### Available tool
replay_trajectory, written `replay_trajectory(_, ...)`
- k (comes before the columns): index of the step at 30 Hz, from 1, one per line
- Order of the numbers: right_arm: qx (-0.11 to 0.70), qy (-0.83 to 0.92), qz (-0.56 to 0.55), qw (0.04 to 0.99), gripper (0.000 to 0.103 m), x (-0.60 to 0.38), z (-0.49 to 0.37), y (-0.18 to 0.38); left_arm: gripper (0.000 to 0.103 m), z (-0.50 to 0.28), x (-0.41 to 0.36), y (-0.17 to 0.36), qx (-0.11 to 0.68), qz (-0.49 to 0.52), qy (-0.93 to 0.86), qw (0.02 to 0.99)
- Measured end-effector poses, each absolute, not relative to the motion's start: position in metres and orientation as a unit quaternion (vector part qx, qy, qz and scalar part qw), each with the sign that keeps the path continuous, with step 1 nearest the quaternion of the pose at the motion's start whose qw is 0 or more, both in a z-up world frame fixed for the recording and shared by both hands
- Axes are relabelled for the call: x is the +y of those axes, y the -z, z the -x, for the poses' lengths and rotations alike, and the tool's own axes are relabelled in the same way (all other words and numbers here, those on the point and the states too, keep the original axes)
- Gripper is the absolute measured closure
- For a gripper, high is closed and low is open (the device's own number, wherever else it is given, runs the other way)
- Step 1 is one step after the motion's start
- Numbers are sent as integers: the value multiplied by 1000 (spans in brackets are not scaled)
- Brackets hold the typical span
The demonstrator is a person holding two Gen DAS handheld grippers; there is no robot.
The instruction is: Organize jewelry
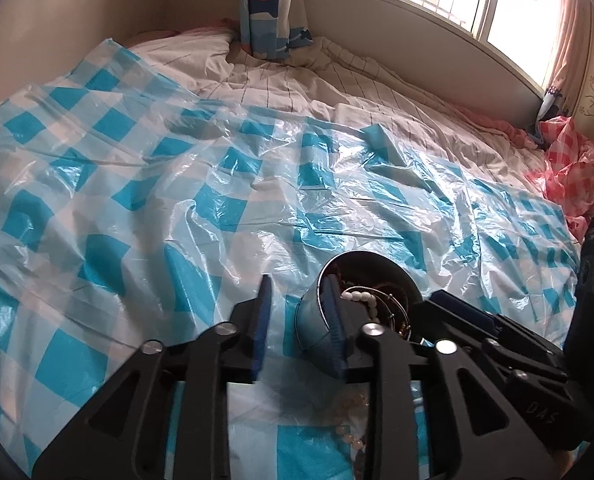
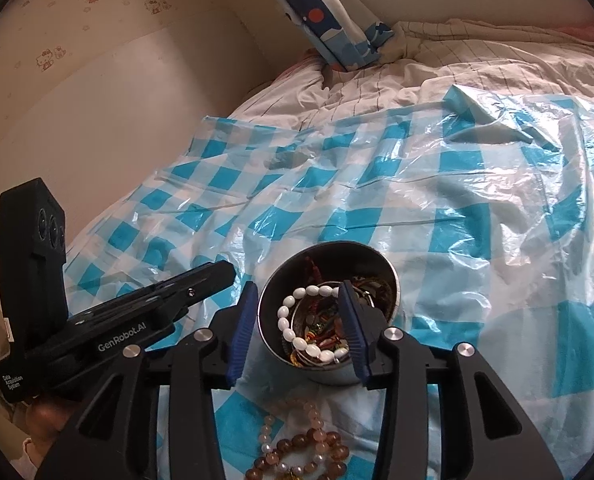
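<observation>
Metal bowl [image 2: 329, 312] on blue-checked plastic sheet [image 2: 417, 184], already loaded: white bead bracelet [image 2: 297, 320] plus tangled pieces inside. Still outside: brown and pink bead bracelets [image 2: 305, 452] on sheet, just in front of bowl. Right gripper [image 2: 297, 320] partly open, straddling bowl wall, holding nothing. Left gripper [image 1: 297, 328] partly open, likewise empty. Judged mostly done.

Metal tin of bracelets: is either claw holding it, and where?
Neither. Right claw stands open astride the wall of the tin, pads not pressing; left claw is open beside it.
</observation>
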State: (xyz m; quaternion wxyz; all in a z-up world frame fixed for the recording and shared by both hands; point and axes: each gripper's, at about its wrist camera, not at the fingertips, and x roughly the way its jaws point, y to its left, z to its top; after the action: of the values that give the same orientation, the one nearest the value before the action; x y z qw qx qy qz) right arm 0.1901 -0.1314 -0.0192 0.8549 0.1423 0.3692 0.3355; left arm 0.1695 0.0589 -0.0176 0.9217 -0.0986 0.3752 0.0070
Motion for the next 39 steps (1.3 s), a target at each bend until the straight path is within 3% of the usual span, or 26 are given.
replay_trajectory(9, 382, -308, -171, 854, 53, -165, -173, 19, 59, -138, 45, 14, 377, 75, -14, 923)
replay_trajectory(27, 452, -276, -66, 846, 52, -159, -120, 47, 58, -104, 32, 50, 446, 70, 35, 892)
replay_trajectory(31, 447, -259, -26, 856, 46, -151, -117, 48, 58, -103, 17, 54, 454, 36, 46, 889)
replay_trajectory(39, 459, -257, -26, 850, 45, -154, -122, 53, 57, -125, 22, 64, 464, 33, 24, 885)
